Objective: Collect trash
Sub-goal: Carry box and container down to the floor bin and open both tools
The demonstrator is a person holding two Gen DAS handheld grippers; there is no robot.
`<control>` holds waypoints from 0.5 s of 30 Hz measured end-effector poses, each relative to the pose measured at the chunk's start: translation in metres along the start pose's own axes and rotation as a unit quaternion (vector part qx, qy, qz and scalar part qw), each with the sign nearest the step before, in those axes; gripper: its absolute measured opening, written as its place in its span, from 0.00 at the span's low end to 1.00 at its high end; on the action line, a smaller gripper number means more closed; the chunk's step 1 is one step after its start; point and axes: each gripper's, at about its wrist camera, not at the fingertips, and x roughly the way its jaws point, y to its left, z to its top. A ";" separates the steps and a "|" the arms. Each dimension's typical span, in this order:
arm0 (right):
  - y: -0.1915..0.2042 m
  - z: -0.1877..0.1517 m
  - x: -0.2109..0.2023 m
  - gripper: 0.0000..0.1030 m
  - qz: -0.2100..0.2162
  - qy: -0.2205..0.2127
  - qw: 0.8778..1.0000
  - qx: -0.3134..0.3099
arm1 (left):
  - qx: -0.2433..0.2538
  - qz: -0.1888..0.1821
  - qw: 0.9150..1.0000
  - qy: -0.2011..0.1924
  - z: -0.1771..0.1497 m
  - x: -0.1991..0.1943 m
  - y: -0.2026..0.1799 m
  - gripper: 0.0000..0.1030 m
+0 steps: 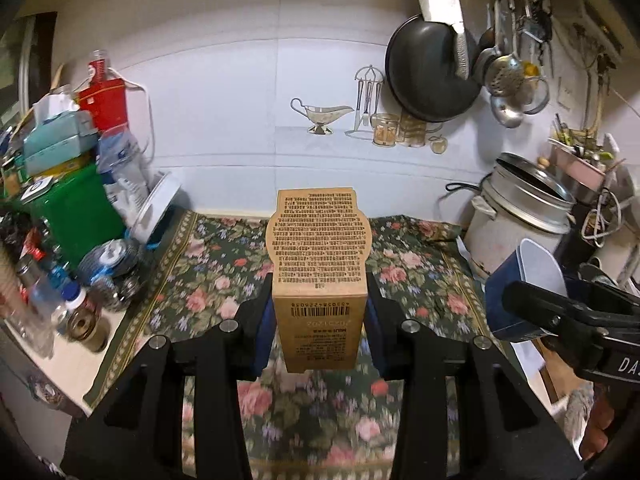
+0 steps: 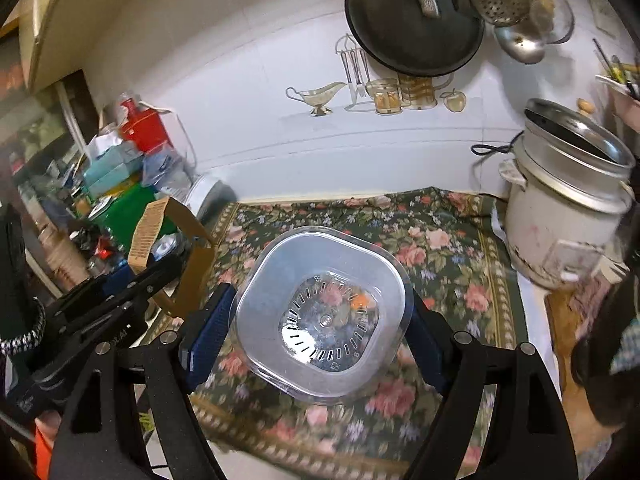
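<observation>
My left gripper (image 1: 320,320) is shut on a brown cardboard box (image 1: 319,264) with printed text and a barcode, its top flap open, held above the floral cloth (image 1: 424,280). The box also shows in the right wrist view (image 2: 160,240), held by the left gripper (image 2: 132,276) at the left. My right gripper (image 2: 320,328) is shut on a clear plastic container (image 2: 320,312), held above the floral cloth (image 2: 452,248). The right gripper also shows at the right edge of the left wrist view (image 1: 532,284), with the container edge (image 1: 540,264) between its jaws.
A rice cooker (image 1: 520,216) stands at the right, also in the right wrist view (image 2: 568,208). Cluttered bottles, a green box (image 1: 76,216) and a red jug (image 1: 104,100) crowd the left. A black pan (image 1: 428,76) and ladles hang on the wall.
</observation>
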 end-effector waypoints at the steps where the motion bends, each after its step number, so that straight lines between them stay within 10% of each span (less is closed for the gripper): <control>1: 0.004 -0.006 -0.007 0.76 -0.003 -0.002 1.000 0.000 | 0.000 -0.001 1.000 0.001 -0.006 -0.010 0.003 0.38; 15: 0.083 -0.119 -0.077 0.76 -0.067 -0.003 0.996 0.057 | 0.032 -0.063 0.997 0.037 -0.111 -0.119 0.064 0.38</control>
